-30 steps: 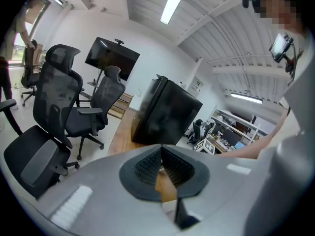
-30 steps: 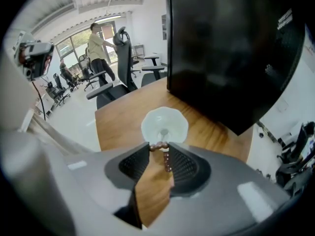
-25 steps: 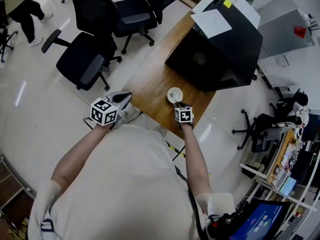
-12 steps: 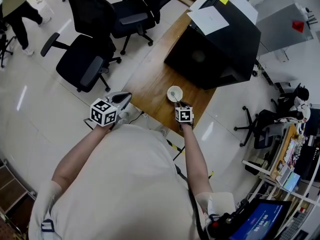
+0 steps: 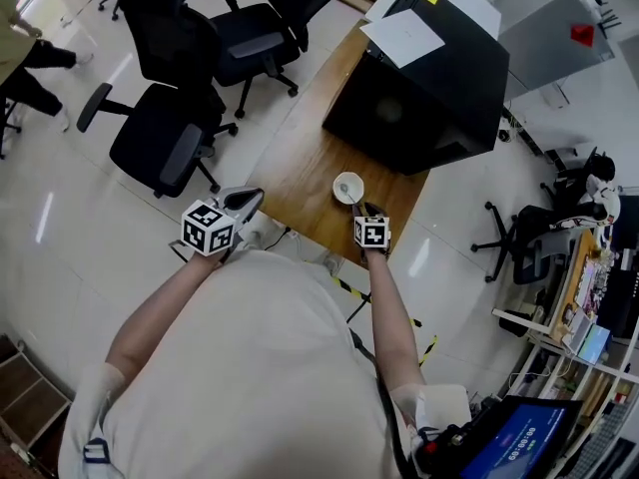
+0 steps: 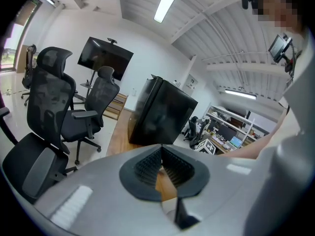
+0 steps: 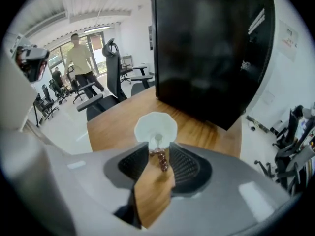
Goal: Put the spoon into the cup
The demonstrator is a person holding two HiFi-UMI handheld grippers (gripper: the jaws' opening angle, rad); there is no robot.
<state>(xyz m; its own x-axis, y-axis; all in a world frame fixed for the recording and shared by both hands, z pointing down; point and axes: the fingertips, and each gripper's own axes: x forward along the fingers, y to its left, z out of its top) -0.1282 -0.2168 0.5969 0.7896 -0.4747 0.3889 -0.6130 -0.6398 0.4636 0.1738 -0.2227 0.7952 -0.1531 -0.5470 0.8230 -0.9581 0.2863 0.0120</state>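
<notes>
A white cup point(image 5: 347, 189) stands near the front edge of the wooden table point(image 5: 300, 158). The spoon point(image 7: 157, 140) rests in it, bowl inside and beaded handle point(image 7: 161, 160) sticking out toward me. My right gripper point(image 5: 365, 208) is just in front of the cup. Its jaws point(image 7: 159, 149) have just been opening and now stand open, with the handle lying loosely between the pads. My left gripper point(image 5: 255, 196) hangs off the table's left front corner, shut point(image 6: 161, 149) and empty.
A large black box point(image 5: 419, 88) with a sheet of paper on top fills the far end of the table behind the cup. Black office chairs point(image 5: 165, 138) stand on the floor to the left. More chairs and shelves are at the right.
Both grippers, the cup and the spoon stay where they were. The head view has drifted a little, and a person at the upper left has walked further out of view.
</notes>
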